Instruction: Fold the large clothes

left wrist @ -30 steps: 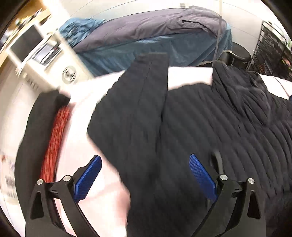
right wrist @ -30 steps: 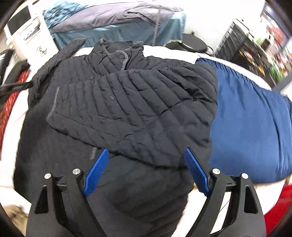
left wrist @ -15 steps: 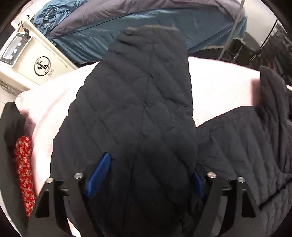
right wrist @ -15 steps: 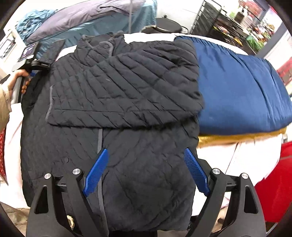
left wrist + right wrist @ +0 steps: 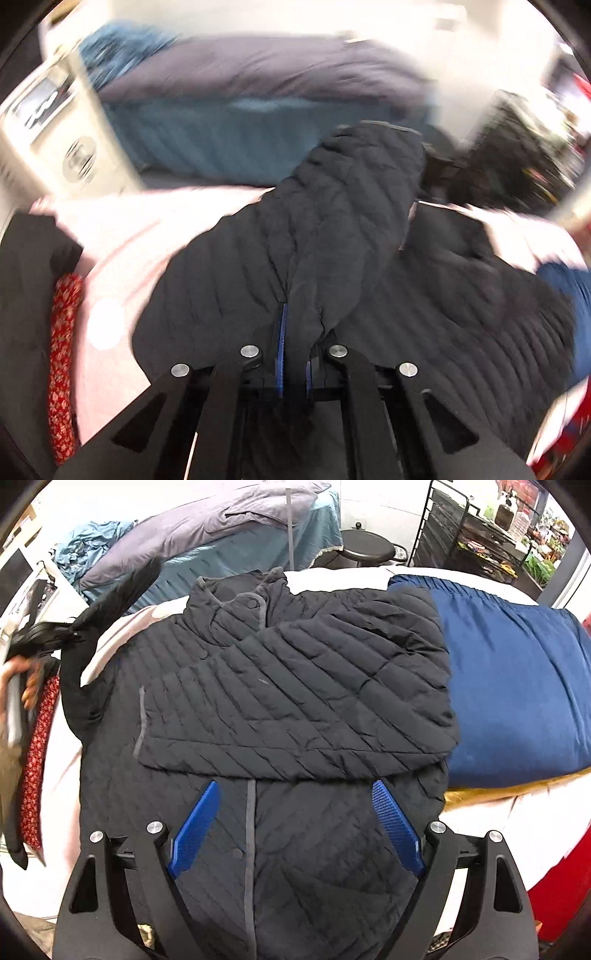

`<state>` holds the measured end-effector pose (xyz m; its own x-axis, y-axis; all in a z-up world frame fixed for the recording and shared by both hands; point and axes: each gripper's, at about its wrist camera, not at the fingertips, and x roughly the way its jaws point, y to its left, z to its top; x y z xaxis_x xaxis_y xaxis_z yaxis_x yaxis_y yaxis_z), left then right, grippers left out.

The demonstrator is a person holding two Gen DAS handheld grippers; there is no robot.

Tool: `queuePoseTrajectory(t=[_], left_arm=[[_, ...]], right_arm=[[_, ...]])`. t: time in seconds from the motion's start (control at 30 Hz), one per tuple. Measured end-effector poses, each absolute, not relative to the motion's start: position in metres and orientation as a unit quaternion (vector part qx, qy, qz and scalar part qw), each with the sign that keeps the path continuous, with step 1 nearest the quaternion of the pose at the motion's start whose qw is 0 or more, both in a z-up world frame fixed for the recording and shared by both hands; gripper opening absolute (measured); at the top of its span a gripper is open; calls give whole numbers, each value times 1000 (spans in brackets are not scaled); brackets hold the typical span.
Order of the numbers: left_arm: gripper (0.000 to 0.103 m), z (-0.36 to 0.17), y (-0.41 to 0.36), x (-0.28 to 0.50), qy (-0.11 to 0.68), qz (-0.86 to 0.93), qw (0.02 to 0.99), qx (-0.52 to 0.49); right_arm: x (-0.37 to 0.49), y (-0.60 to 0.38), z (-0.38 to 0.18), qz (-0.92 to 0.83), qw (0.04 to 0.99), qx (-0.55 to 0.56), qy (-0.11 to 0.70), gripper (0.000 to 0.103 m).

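Left view: the left hand-held gripper [image 5: 293, 354] is pressed together on the sleeve [image 5: 343, 221] of a dark quilted jacket [image 5: 461, 314]. The sleeve rises up and away from its blue pads, lifted off the surface. To this gripper's left lies pale pink bedding [image 5: 122, 251] with a red patterned cloth [image 5: 62, 332] at its edge; ahead stands a bed with a teal cover [image 5: 229, 136]. The view is motion-blurred.

Right view: the right hand-held gripper [image 5: 295, 827] is spread wide and holds nothing, poised over the jacket's lower front, its pads to either side of the grey placket [image 5: 251, 834]. Ahead of it, the other sleeve [image 5: 295, 709] lies folded flat across the chest. Far to its left, the left gripper appears with the raised sleeve. To its right, just beside the jacket, rests a blue garment [image 5: 517, 686].

Progress, as judged: one sleeve is folded in; the second is gripped but not yet laid across. Folding the body and hem remains.
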<state>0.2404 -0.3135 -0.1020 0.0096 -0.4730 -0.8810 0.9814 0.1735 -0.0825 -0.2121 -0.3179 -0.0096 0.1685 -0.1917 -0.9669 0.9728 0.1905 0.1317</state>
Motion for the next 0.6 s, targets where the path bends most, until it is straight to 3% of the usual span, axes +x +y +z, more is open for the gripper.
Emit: queuePoseTrajectory(t=[0.1,0.23,0.3,0.43,0.6], left_arm=[[7,-97,-275,191,403,-620,601,302],[8,-144,-248,140,421,-619,558,358],[9,-170,-238,117,393,-607,555,410],[19,-198,-231,98,344,-566,577,478],[34,-184,-217,97,328,-562,583,486]], right_arm=[[-215,-322,-11,-460,631,443,440,84],[-218,-324,-15,-452,634,451,437,84],[-220,-324,-19,-447,631,458,439,84],[-229,-326,-36,-427,617,498,434,84],[-246,-338,-56,-408,601,574,377,84]])
